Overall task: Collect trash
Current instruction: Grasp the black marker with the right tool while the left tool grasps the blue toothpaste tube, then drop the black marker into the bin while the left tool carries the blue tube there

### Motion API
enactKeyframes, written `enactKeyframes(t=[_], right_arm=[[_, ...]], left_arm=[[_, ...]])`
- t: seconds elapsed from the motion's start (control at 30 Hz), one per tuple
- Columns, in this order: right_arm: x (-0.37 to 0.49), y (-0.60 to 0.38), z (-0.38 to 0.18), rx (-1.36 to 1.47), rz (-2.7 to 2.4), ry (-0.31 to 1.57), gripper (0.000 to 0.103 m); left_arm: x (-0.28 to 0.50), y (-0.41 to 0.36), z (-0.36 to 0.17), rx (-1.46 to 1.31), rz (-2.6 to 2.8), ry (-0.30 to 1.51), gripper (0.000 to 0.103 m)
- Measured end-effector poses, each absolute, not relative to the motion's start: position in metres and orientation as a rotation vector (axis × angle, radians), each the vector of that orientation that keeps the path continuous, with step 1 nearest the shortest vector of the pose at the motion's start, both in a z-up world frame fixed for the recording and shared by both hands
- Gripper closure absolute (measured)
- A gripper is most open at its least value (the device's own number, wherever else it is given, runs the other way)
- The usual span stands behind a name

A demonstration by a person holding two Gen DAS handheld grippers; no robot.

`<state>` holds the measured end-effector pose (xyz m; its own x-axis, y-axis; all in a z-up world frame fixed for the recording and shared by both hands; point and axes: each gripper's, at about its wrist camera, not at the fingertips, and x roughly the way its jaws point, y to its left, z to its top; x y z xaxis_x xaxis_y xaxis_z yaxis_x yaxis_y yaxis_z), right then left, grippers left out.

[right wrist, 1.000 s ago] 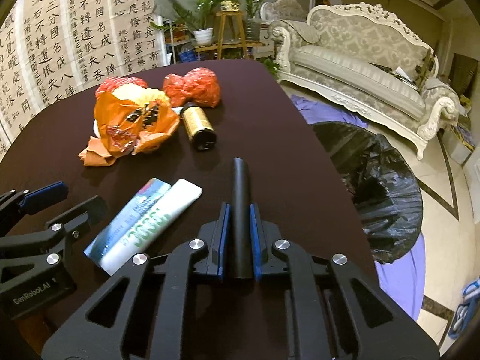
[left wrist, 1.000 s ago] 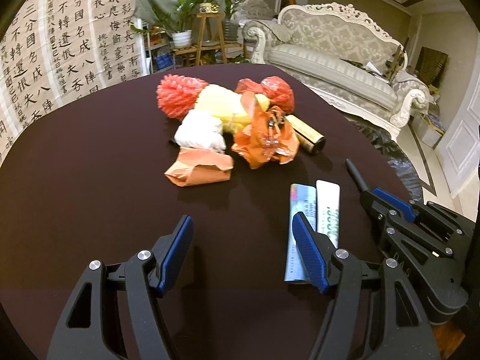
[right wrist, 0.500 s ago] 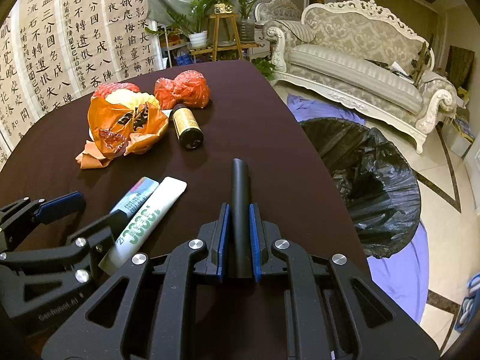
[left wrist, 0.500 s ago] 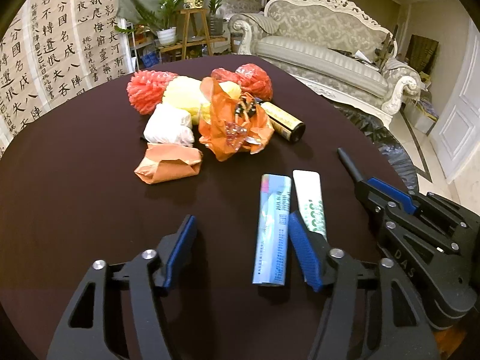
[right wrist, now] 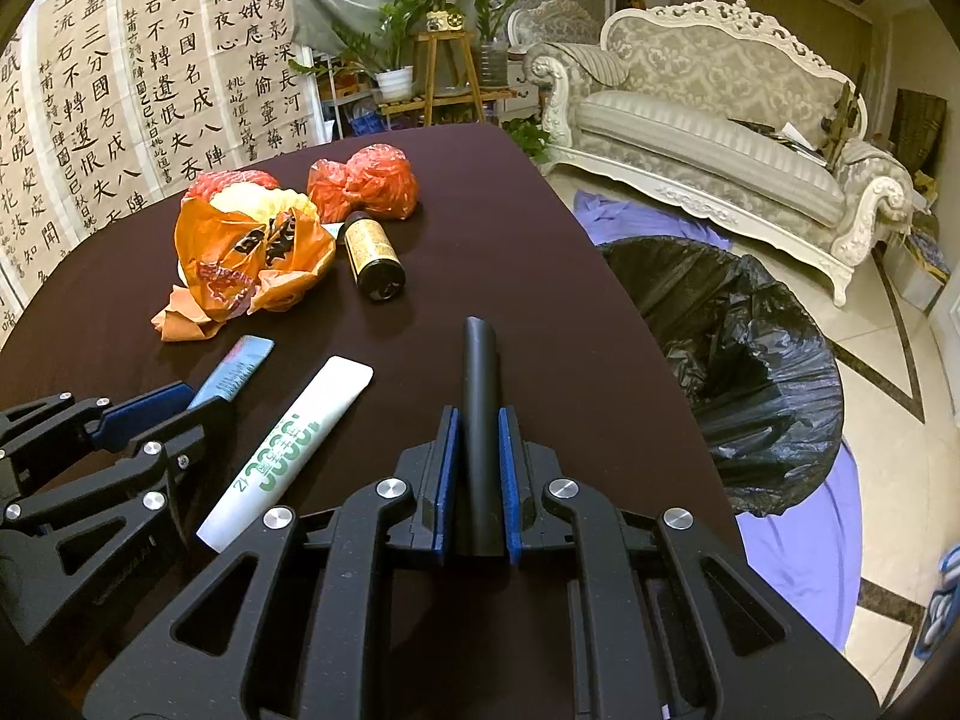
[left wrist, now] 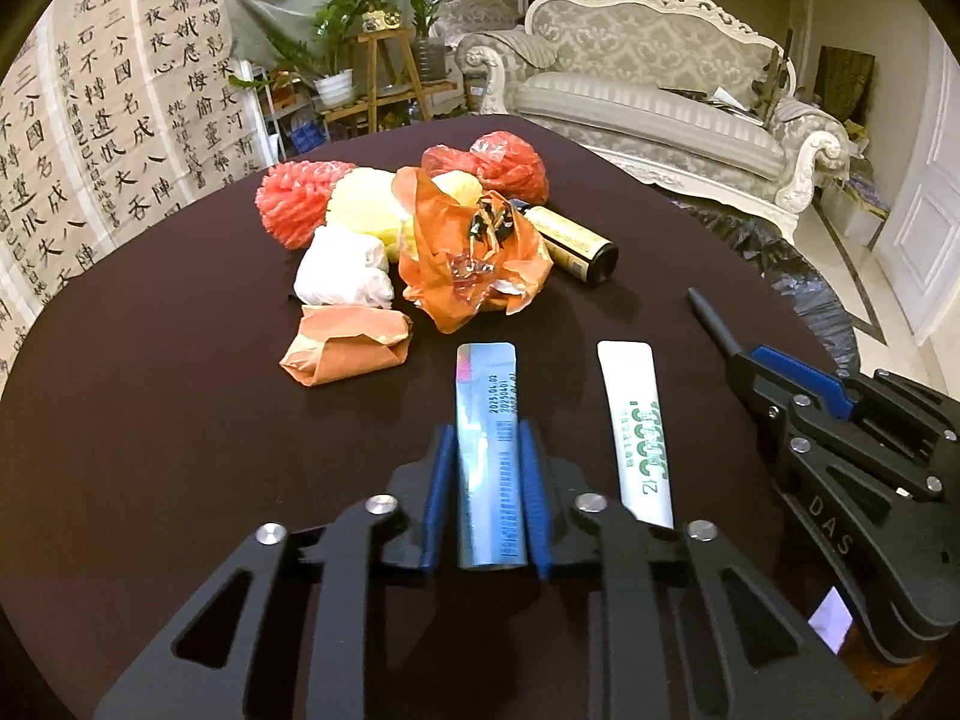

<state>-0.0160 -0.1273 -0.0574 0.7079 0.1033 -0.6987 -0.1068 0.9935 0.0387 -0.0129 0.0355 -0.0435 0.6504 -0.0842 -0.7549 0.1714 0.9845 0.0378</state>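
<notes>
Tabletop [left wrist: 150, 360], blue tube [left wrist: 489, 456] between left hand-held gripper [left wrist: 483, 501] pads

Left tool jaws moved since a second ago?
Yes. The left tool closed onto the blue tube, beside the white tube lying apart on the table.

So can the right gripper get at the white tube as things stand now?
Probably not yet. The right gripper is shut on a black tube, so its jaws are taken. The white tube lies bare on the table just beside it, nothing on top.
</notes>
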Motion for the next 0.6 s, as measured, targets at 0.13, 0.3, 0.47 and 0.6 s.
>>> enactKeyframes(t=[0.13,0.3,0.47,0.6], right_arm=[[-0.0159,-0.1265,-0.0573,-0.007,0.116,0.771,0.090],[-0.0165,-0.1237,-0.0573,-0.023,0.108,0.761,0.090],[-0.0170,-0.1238,-0.0583,-0.017,0.104,0.757,0.090],[-0.0170,-0.1256,-0.0583,-0.004,0.104,0.759,0.090]], left_arm=[[-0.0144,0.0354,-0.0435,0.113,-0.142,0.841,0.083],[-0.0161,0.0369,-0.0429,0.086,-0.148,0.831,0.085],[-0.0173,0.0419,-0.0419,0.041,-0.164,0.825,0.085],[-0.0198,0.0435,-0.0405,0.016,-0.179,0.824,0.086]])
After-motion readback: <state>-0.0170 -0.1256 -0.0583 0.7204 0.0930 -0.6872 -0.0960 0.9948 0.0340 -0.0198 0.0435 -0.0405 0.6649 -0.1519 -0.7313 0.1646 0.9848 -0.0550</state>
